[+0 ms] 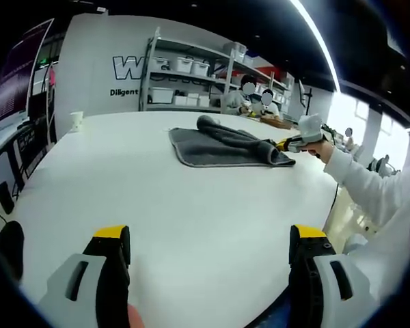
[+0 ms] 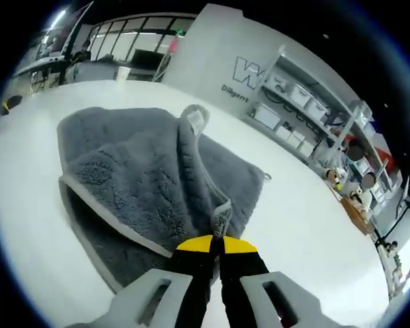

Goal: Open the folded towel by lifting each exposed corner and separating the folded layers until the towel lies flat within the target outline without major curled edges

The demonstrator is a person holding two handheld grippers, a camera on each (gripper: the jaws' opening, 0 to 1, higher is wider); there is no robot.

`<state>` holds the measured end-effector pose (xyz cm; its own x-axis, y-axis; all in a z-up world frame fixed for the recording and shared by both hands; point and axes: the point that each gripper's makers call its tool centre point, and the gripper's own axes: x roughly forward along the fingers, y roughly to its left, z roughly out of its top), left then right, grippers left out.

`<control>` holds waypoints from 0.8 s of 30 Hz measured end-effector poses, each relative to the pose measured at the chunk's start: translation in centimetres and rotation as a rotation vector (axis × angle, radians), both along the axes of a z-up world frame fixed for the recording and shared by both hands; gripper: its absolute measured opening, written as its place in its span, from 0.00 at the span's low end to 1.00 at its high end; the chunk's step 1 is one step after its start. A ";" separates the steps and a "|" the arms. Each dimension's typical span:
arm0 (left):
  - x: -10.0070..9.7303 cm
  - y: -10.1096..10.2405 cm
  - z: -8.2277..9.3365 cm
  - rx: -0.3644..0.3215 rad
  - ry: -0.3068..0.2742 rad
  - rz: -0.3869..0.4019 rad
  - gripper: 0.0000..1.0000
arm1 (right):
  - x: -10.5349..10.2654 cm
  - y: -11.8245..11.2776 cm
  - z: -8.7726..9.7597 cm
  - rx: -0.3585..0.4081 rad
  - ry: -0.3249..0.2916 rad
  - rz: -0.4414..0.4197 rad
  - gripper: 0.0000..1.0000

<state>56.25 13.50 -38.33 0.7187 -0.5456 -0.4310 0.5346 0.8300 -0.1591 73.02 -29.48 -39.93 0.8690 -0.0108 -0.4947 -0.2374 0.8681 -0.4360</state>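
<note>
1. Left gripper (image 1: 210, 240) hovers over the near edge of the white tabletop (image 1: 191, 205), jaws spread wide and holding nothing.
2. Right gripper (image 2: 216, 244), jaws clenched on a grey-edged corner of the towel (image 2: 137, 171), pulls one layer up into a ridge.
3. The grey towel (image 1: 225, 145) lies partly folded toward the far edge of the tabletop; the right gripper (image 1: 295, 142) reaches it from the right edge.
4. A white cup (image 1: 76, 121) stands at the far left edge.
5. Storage shelves (image 1: 191, 78) with bins rise beyond.

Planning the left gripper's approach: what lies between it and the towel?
Bare white table, seen in the left gripper view. The left gripper is open, short of the towel; the right gripper pinches the towel's far corner.
</note>
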 end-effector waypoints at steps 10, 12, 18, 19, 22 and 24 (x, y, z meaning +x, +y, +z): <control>-0.1 -0.1 -0.2 0.002 0.004 -0.005 0.96 | -0.6 -2.0 0.1 -0.001 -0.005 -0.037 0.00; -0.1 -0.1 -0.3 0.002 0.005 -0.004 0.96 | -0.8 -2.4 -0.1 -0.005 -0.003 -0.046 0.00; 0.0 -0.2 -0.4 0.002 0.006 -0.005 0.96 | -1.1 -3.4 -0.3 -0.002 -0.002 -0.063 0.00; 0.0 -0.2 -0.4 0.003 0.007 -0.006 0.96 | -1.1 -3.4 -0.3 -0.001 -0.003 -0.065 0.00; -0.1 -0.3 -0.4 0.005 0.008 -0.009 0.96 | -1.2 -3.7 -0.3 0.001 -0.006 -0.072 0.00; -0.1 -0.4 -0.4 0.004 0.006 -0.009 0.96 | -1.3 -4.1 -0.1 0.002 -0.012 -0.079 0.00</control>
<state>56.16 13.10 -38.72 0.7112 -0.5500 -0.4378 0.5408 0.8260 -0.1591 71.72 -33.56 -40.06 0.8713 -0.0789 -0.4843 -0.1626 0.8849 -0.4366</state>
